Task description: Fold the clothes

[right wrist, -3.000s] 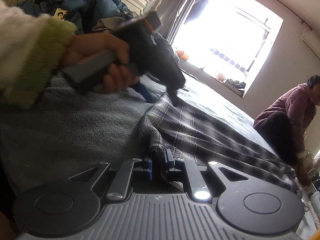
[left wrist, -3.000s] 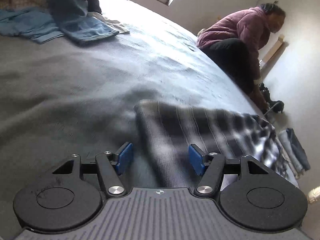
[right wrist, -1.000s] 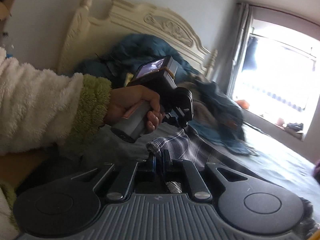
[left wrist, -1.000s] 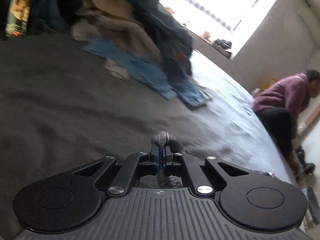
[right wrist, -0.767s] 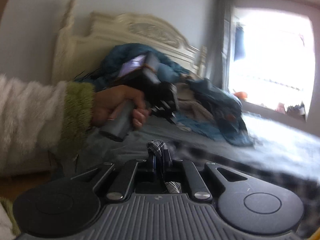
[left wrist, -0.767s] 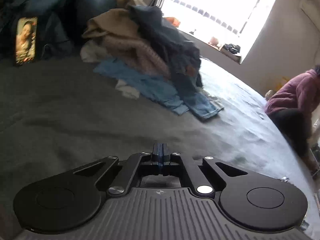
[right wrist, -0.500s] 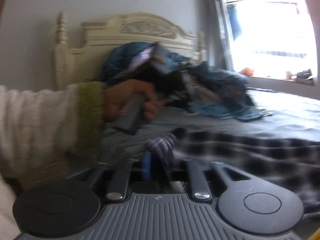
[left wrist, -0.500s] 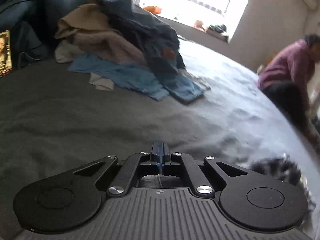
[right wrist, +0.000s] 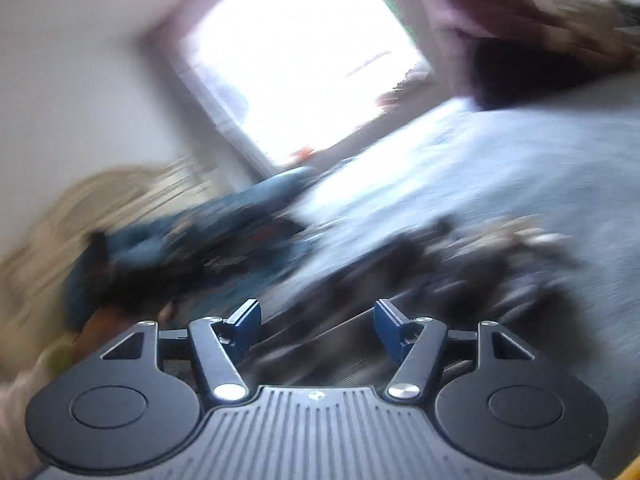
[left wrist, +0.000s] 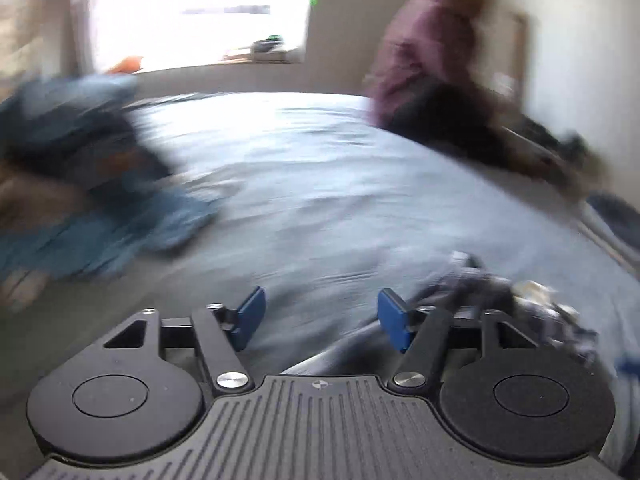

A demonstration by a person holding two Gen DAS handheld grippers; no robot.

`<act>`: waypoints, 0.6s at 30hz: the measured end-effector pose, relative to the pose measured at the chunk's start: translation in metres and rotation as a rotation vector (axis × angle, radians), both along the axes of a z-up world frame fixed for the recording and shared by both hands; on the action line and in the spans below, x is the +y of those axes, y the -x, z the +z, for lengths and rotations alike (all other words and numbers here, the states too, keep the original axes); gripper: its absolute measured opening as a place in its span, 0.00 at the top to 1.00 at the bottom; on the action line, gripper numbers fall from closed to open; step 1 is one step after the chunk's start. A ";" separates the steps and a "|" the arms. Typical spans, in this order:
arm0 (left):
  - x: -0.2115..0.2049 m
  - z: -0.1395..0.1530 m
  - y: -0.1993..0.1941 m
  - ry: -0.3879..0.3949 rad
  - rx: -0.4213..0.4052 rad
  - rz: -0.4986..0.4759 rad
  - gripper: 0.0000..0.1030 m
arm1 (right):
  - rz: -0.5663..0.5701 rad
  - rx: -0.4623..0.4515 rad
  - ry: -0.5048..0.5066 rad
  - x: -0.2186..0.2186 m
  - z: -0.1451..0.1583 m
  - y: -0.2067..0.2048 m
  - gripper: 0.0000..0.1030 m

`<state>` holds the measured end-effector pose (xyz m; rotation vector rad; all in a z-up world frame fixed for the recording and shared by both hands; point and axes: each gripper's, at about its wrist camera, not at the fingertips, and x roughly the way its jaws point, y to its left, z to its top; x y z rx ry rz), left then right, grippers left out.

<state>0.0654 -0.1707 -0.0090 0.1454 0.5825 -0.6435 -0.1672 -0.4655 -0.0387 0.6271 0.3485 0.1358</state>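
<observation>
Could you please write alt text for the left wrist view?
The left gripper hovers over a grey bedspread, its jaws opening with nothing between them. A crumpled plaid garment lies to its right, blurred blue clothes to the left, and a person in purple sits beyond.

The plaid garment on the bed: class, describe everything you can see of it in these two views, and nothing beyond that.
The plaid garment is a dark grey and white checked cloth, soft and thin by its look, lying crumpled in a loose heap on the grey bedcover. In the left wrist view it lies just right of the left gripper, whose jaws are opening with nothing between them. The right wrist view shows it blurred, ahead of the right gripper, also opening and empty. Neither gripper touches it.
</observation>
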 end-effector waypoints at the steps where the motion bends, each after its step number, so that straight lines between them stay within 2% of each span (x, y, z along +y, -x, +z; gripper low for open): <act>1: -0.022 -0.005 -0.004 -0.019 -0.006 -0.054 0.29 | -0.041 0.026 -0.013 -0.011 -0.002 -0.007 0.36; 5: -0.093 -0.035 -0.019 -0.107 -0.016 -0.210 0.29 | -0.134 0.131 -0.061 -0.039 -0.018 -0.035 0.36; 8: -0.119 -0.053 -0.026 -0.143 -0.017 -0.289 0.29 | -0.146 0.204 -0.075 -0.043 -0.032 -0.053 0.37; 14: -0.121 -0.068 -0.028 -0.115 -0.017 -0.380 0.30 | -0.145 0.315 -0.021 -0.036 -0.046 -0.083 0.42; 18: -0.114 -0.066 -0.025 -0.086 -0.023 -0.416 0.30 | -0.133 0.328 0.002 -0.039 -0.046 -0.096 0.51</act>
